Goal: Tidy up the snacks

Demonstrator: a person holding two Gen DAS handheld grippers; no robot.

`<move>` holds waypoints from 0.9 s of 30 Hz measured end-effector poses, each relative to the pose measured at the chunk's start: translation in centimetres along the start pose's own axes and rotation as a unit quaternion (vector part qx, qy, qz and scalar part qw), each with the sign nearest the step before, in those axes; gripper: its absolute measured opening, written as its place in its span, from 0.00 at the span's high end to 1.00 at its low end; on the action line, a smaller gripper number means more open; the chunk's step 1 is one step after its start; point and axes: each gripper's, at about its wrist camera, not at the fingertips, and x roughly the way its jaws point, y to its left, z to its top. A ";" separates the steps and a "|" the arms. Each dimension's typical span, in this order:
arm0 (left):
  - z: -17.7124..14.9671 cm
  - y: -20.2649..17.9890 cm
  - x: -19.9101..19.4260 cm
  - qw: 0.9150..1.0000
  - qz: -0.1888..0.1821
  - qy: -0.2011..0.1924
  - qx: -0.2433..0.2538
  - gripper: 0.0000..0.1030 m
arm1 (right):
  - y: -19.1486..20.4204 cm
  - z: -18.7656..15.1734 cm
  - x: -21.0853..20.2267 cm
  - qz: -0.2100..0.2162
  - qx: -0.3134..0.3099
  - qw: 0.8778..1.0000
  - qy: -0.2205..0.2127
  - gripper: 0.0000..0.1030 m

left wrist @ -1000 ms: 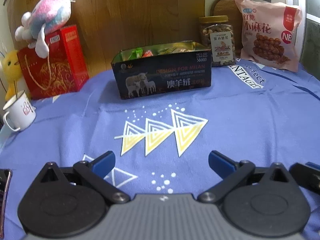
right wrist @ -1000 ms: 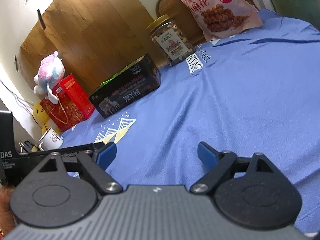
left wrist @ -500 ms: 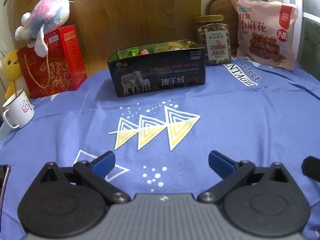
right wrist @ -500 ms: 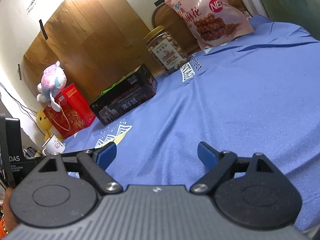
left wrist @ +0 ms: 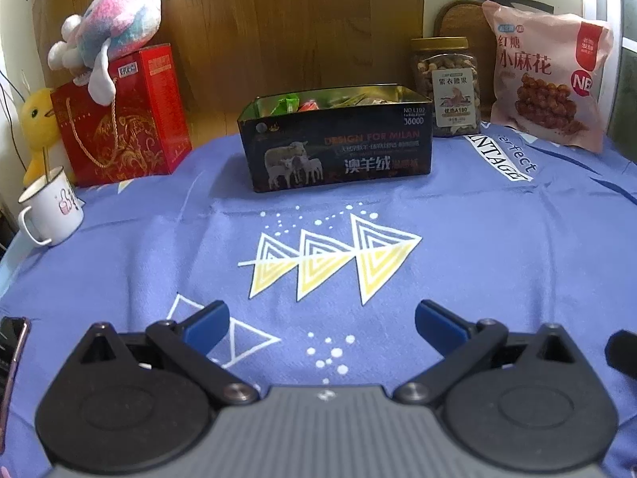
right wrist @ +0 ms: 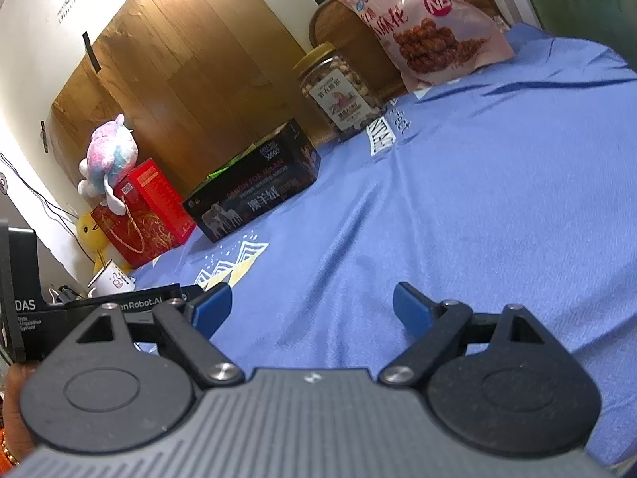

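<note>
1. Since the earlier frame, the left view has drawn back slightly, so the tin sits a little higher and farther off; the right view has tipped up, bringing the pink bag and jar lower into the picture. No object on the cloth has shifted.
2. Left hand-held gripper: blue pads spread wide, nothing between them, poised over the blue cloth above its white dots and near the yellow triangle print.
3. Right hand-held gripper: pads spread wide, nothing between them, over bare cloth; part of the left unit shows at its left edge.
4. Tin: dark, open-topped, sheep picture on its front wall, wrapped snacks inside in green and orange; it stands at the far middle of the cloth, well apart from both grippers.
5. Jar: clear, gold lid, nuts inside, upright just right of the tin's back corner.
6. Pink bag: sealed, twisted-dough picture, leaning upright at the far right, just beside the jar.
7. Red gift box: rope handle, left of the tin.
8. Plush toy: pink and blue, lying on top of the red box.
9. Yellow toy: at the far left, behind the mug.
10. Mug: white, handle facing front-left, at the left edge of the cloth.
11. Phone: only its edge shows at the lower left.
</note>
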 end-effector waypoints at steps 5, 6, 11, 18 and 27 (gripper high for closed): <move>-0.3 0.1 -0.3 1.000 0.003 -0.012 0.011 0.00 | 0.7 -0.1 0.1 -0.003 -0.009 1.000 0.001 0.12; -0.3 0.2 -0.4 1.000 0.001 -0.011 0.010 0.00 | 0.8 -0.2 0.1 -0.004 -0.010 1.000 0.002 0.12; -0.6 0.7 -0.5 1.000 0.003 -0.013 0.016 0.00 | 1.2 -0.4 0.2 -0.006 -0.012 1.000 0.005 0.12; -0.4 0.8 -0.5 1.000 0.007 -0.001 0.021 0.00 | 1.8 0.1 0.3 -0.005 -0.025 1.000 0.007 0.12; 0.6 0.1 -1.6 0.999 0.018 -0.001 0.028 0.00 | 3.3 2.3 0.4 0.004 -0.057 0.998 0.014 0.12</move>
